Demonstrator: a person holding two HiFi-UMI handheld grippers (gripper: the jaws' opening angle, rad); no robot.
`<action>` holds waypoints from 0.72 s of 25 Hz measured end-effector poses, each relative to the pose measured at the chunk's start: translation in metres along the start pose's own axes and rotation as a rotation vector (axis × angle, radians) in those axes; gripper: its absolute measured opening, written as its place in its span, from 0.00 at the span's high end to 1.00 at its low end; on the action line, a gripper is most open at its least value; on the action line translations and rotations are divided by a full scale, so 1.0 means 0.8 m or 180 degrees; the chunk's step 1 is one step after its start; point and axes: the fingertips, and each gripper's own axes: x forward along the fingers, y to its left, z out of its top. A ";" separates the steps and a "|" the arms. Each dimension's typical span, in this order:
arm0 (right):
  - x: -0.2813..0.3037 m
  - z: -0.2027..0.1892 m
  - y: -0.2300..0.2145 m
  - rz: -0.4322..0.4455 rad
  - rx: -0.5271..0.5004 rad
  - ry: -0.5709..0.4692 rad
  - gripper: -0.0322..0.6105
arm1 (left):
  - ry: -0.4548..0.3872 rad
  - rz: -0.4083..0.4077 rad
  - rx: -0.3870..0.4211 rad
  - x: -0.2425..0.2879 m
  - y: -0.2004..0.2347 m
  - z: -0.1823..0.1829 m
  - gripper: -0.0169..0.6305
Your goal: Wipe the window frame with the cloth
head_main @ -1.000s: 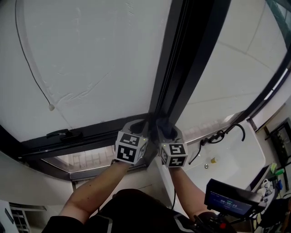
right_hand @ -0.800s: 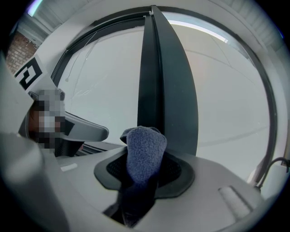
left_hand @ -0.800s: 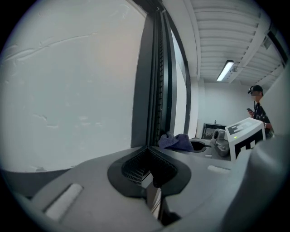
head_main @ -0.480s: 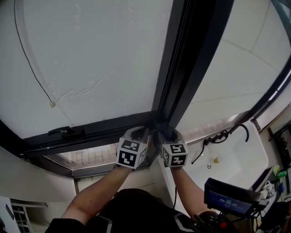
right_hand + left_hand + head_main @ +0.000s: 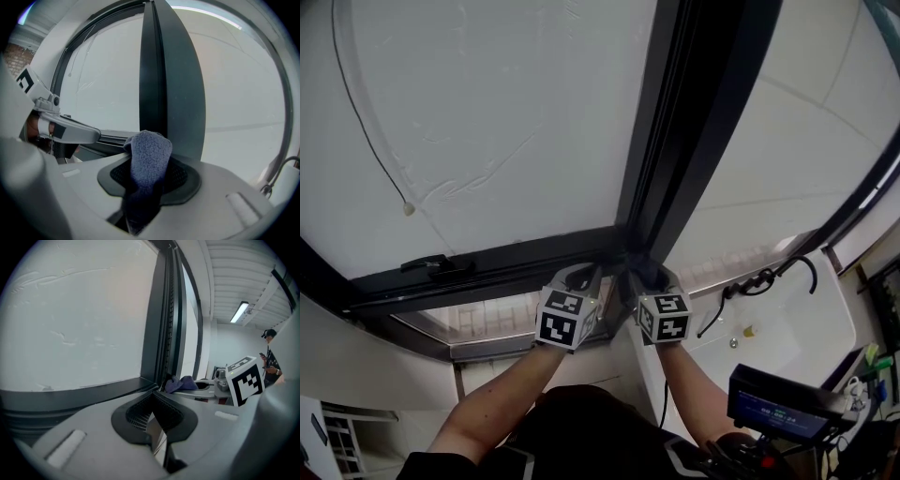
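The white sink point(image 5: 797, 323) holds a small yellowish bit (too small to name). The right gripper point(image 5: 645, 272) is clamped on the blue cloth point(image 5: 149, 157) at the foot of the dark frame point(image 5: 675, 141). Just beside it, the left gripper point(image 5: 151, 401) has its jaws together with nothing between them.

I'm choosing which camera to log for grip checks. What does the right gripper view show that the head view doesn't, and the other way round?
Only the right gripper view: the blue cloth plainly clamped in the right gripper, standing up from between the jaws. Only the head view: the person's forearms, the white basin and the lit screen. Both: the dark window frame.
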 end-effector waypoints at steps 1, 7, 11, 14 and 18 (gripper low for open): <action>-0.006 0.000 -0.001 0.0029 0.0034 0.0010 0.73 | -0.0009 0.0006 0.0018 -0.003 0.000 -0.001 0.98; -0.024 -0.008 -0.012 0.0130 -0.0012 0.0064 0.73 | -0.0081 0.0024 -0.0134 -0.016 -0.001 -0.012 0.98; -0.021 -0.014 -0.002 0.0367 -0.0009 0.0050 0.73 | -0.0006 0.0043 -0.0108 -0.015 -0.008 -0.020 0.98; -0.015 -0.011 0.006 0.0544 -0.0069 0.0043 0.73 | 0.0025 0.0106 -0.0116 -0.017 -0.009 -0.025 0.98; -0.003 -0.007 0.008 0.0751 -0.0038 0.0050 0.73 | 0.0095 0.0139 -0.0083 -0.020 -0.016 -0.034 0.98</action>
